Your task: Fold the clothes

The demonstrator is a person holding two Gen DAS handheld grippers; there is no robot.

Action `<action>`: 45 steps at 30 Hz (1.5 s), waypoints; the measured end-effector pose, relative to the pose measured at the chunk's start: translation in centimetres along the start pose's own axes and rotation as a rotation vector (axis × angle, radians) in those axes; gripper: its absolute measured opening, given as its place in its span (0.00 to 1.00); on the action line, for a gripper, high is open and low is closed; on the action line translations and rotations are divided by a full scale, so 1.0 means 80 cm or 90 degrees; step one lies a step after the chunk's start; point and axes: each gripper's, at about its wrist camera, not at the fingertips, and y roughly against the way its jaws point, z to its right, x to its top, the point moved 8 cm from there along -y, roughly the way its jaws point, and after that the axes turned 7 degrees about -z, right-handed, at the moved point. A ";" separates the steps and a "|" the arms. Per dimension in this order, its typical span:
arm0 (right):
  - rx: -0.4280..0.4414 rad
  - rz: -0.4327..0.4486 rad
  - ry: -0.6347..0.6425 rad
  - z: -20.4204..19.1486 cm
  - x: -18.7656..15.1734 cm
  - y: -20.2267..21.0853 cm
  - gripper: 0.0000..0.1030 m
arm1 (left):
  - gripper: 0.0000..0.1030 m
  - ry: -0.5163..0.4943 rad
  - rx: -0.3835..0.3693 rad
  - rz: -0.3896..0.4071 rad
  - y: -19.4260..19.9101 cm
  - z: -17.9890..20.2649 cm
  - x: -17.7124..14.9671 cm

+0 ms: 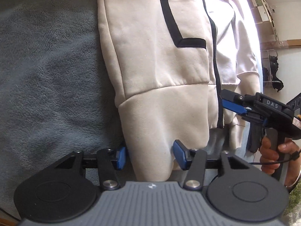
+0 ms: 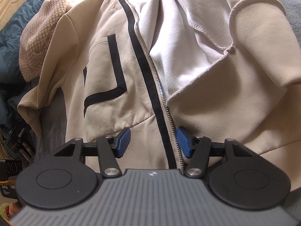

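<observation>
The cream zip jacket [image 1: 161, 60] is lying spread, front up, on a grey fleece blanket [image 1: 47, 75], with its hem end toward both grippers. It looks like thick sweatshirt cotton — soft, limp and fairly light, likely to sag and drag rather than hold a shape, and unlikely to slip between ribbed pads. The sturdier places to take hold are probably the doubled hem band and the taped zipper [image 2: 160, 98] edge; the loose sleeve would only trail.

The left gripper [image 1: 149, 155] is straddling the lower hem corner with its blue pads [image 1: 179, 154] on either side of the cloth; they seem to be just touching it, but a firm pinch cannot be told from this view. The right gripper [image 2: 153, 141] is sitting over the hem at the zipper, jaws parted with fabric and zipper teeth lying between them and a clear gap at each pad — released, not clamping.

In the right wrist view the far front panel is flapped open, showing the pale lining [image 2: 169, 37] and raw seams, so that side needs laying flat before any fold.

On the left there is plenty of bare blanket beside the jacket's long edge, giving room to swing a panel or sleeve across. On the right the blanket is running out close to the jacket, with a shelf and clutter beyond. A knitted garment [image 2: 41, 33] and a teal quilt [image 2: 22, 18] are crowding the collar end.
</observation>
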 end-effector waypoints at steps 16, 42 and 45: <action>0.296 -0.047 0.113 -0.129 -0.025 0.017 0.13 | 0.05 0.057 0.110 0.198 0.161 -0.078 0.019; -0.040 0.098 -0.118 0.233 0.001 0.081 0.68 | 0.21 0.107 0.284 0.134 0.106 -0.128 0.049; -0.077 0.075 -0.012 0.205 -0.004 0.069 0.38 | 0.22 0.110 0.293 0.136 0.106 -0.130 0.047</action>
